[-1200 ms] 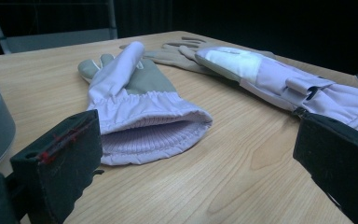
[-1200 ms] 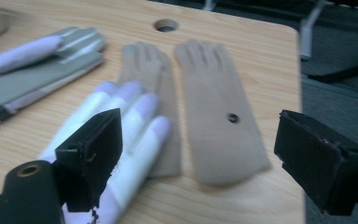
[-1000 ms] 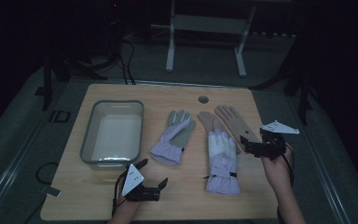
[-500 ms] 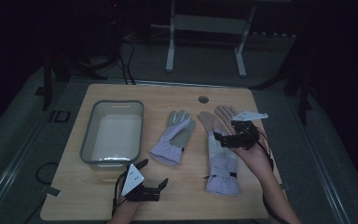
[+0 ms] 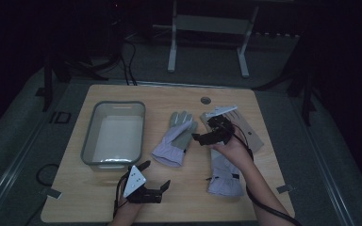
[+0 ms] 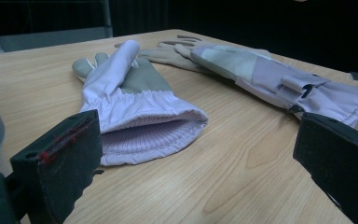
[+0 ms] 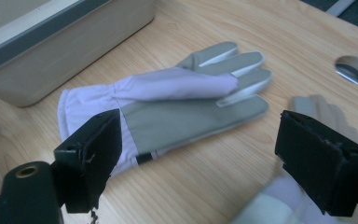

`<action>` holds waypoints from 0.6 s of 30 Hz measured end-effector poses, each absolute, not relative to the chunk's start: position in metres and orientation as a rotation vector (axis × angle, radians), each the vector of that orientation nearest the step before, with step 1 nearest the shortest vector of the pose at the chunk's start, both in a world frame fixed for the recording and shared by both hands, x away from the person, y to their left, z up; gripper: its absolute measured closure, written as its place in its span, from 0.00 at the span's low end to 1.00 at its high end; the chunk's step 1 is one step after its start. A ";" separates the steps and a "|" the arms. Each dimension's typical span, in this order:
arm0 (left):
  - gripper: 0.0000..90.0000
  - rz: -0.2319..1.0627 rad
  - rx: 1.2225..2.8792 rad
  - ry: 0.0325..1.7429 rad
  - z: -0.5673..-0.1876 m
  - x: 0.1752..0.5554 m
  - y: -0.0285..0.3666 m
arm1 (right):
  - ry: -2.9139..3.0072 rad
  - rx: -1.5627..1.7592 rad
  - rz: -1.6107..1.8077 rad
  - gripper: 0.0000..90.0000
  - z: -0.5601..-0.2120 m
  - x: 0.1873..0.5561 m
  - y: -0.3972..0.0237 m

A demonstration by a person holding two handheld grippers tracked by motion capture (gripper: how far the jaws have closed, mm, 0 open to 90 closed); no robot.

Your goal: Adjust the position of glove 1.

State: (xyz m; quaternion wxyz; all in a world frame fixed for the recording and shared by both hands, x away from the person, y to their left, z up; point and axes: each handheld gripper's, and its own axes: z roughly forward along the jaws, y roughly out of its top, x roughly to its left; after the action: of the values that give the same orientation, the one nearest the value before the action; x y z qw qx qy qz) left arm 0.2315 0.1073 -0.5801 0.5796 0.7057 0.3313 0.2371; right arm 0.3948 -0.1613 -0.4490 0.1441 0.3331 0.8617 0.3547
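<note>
Reaching toward the left glove (image 5: 175,137), the right gripper (image 5: 206,136) is seen in the high view above the gap between the two gloves, with its jaws spread wide and nothing held between them. In the right gripper view the same glove (image 7: 168,109) lies flat on the table (image 7: 242,172) just beyond the open jaws, its fingers pointing away from the bin (image 7: 51,51) and its lilac thumb folded over the grey palm. The step in hand is judged to be the approach for a first grasp; no glove is lifted yet. For the next move, the jaws would need to be lowered over the cuff or the palm edge and then closed on the fabric, so that only one layer bundle is caught and the table is not scraped.

The left gripper (image 5: 152,184) rests low at the near edge of the table, its jaws also wide apart and empty; in its own view the ribbed cuff opening of the glove (image 6: 140,126) faces it.

The right glove (image 5: 224,175) is partly covered by the person's right hand (image 5: 232,151), so its fingers are hard to make out. A third, tan glove (image 6: 168,55) behind is only partly visible. The room around the table is very dark.
</note>
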 end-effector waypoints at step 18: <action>0.02 0.548 1.662 0.761 -0.580 0.232 0.106 | 2.620 0.985 0.914 0.23 -0.498 0.428 -0.093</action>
State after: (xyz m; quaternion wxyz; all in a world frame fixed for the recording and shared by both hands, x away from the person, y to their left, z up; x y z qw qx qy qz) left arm 0.2317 0.1064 -0.5800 0.5785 0.7104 0.3252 0.2343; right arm 0.4281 -0.0930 -0.4975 0.0985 0.3330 0.8855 0.3088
